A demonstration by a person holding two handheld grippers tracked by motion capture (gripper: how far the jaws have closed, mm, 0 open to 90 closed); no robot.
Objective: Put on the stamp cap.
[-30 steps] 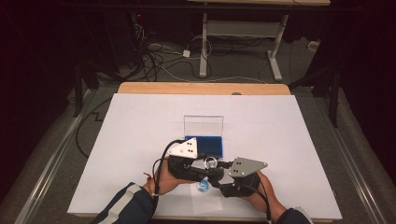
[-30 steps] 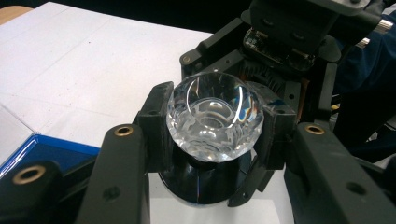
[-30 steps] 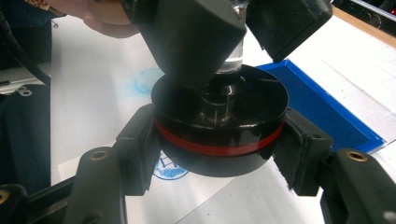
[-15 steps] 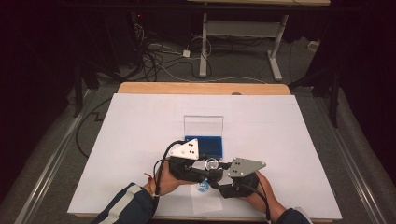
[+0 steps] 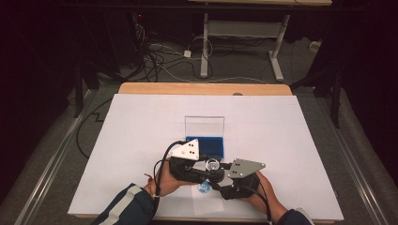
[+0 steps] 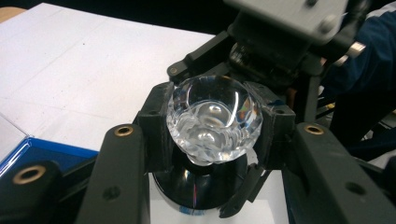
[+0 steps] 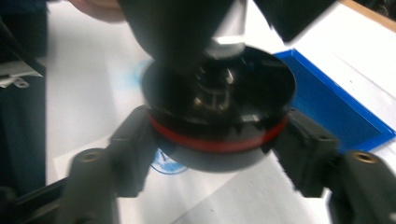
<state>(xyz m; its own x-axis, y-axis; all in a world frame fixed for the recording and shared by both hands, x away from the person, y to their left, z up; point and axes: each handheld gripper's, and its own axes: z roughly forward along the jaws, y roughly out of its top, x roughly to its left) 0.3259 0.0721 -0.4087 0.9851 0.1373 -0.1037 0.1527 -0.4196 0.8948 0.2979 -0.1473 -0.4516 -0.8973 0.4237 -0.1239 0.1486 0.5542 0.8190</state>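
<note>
A clear faceted knob [image 6: 212,119] tops a round black stamp body [image 7: 219,93] that has a red band [image 7: 219,142] near its foot. My left gripper [image 6: 212,128] is shut on the knob [image 5: 212,165], a pad on each side. My right gripper [image 7: 217,140] reaches in from the opposite side at the level of the red band. Its jaws have just been opening and now flank the black body, which stays between them. The stamp hangs just above a small paper sheet [image 5: 209,202] bearing a round blue print [image 7: 163,164]. The grippers [image 5: 213,174] meet near the table's front edge.
A shallow blue tray [image 5: 209,146] with an upright clear lid [image 5: 204,125] sits just beyond the grippers. The white table cover [image 5: 281,131] stretches wide on both sides. Both forearms, in dark sleeves [image 5: 126,206], enter from the front edge.
Both hands hold their places in the high view. No movement of the stamp or the tray shows there.
</note>
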